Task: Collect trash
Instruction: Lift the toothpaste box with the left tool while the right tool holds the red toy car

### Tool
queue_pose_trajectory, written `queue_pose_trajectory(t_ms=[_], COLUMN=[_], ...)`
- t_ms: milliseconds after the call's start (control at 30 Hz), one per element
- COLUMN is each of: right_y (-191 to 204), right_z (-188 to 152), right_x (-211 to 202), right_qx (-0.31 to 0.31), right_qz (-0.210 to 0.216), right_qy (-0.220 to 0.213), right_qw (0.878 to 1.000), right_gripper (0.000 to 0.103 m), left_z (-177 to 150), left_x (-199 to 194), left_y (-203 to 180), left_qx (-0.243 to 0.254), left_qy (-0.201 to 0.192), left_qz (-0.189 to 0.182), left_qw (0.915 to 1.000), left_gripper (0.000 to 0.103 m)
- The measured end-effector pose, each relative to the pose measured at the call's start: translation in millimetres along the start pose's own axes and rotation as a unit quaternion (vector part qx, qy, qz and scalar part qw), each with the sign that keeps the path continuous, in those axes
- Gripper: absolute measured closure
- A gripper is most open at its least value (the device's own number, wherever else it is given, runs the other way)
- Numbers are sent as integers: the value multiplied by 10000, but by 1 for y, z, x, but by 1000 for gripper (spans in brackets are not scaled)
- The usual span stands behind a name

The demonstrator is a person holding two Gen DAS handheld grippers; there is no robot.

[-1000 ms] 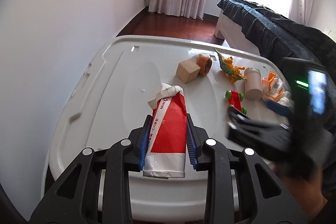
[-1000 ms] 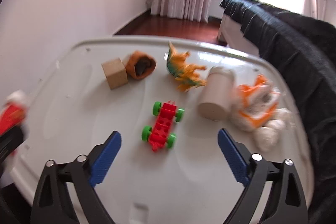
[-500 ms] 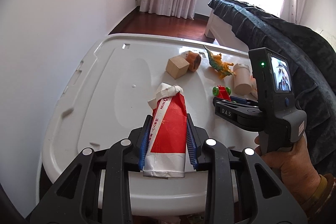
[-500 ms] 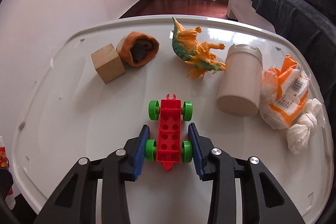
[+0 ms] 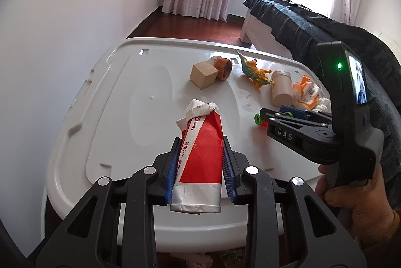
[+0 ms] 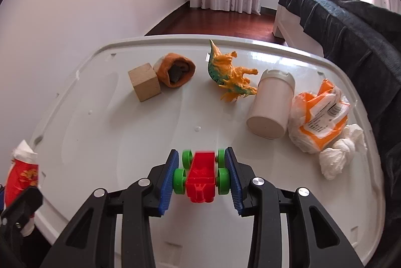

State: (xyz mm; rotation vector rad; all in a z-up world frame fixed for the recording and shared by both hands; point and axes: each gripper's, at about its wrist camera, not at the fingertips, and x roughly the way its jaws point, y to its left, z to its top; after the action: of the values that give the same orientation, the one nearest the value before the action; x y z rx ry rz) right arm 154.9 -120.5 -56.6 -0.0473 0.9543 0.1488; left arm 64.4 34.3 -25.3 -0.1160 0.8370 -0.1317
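White plastic lid worktop [image 6: 105, 122], bedroom; left hand-held gripper [image 5: 200, 165] grasping crumpled red-white paper carton [image 5: 200, 155], right hand-held gripper [image 6: 201, 175] clamping red green-wheeled toy car [image 6: 201, 174].

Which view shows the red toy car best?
The right wrist view: the red toy car sits centred between the right gripper fingers, wheels visible. The left wrist view shows only a green wheel and red sliver behind that gripper.

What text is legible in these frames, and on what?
"DAS": on the side of the right gripper, seen from the left wrist.
"REUSE" with a recycling mark: white stripe of the red-and-white crushed paper cup clamped in the left gripper.
Red Chinese characters lower on that stripe: too small to read.
Black print and barcode on the orange-and-white plastic wrapper: blurred, unreadable.
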Motion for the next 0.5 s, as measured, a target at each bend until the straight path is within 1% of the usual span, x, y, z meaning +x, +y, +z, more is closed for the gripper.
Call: queue_pose_trajectory(t_ms=[267,500], right_y=[-2,-3], right_z=[1,8], right_x=[-13,-27], right_qx=[-104,-212], right_qz=[-105,-210], right_qy=[26,-14], right_qw=[9999,9996], right_gripper=[65,65], left_z=[-14,-17], left_x=[-10,-15], left_y=[-7,-7], left_qx=[-20,-43], left_qy=[35,22], left_qz=[-116,-180], left_qw=[9999,9998], left_gripper=[73,73])
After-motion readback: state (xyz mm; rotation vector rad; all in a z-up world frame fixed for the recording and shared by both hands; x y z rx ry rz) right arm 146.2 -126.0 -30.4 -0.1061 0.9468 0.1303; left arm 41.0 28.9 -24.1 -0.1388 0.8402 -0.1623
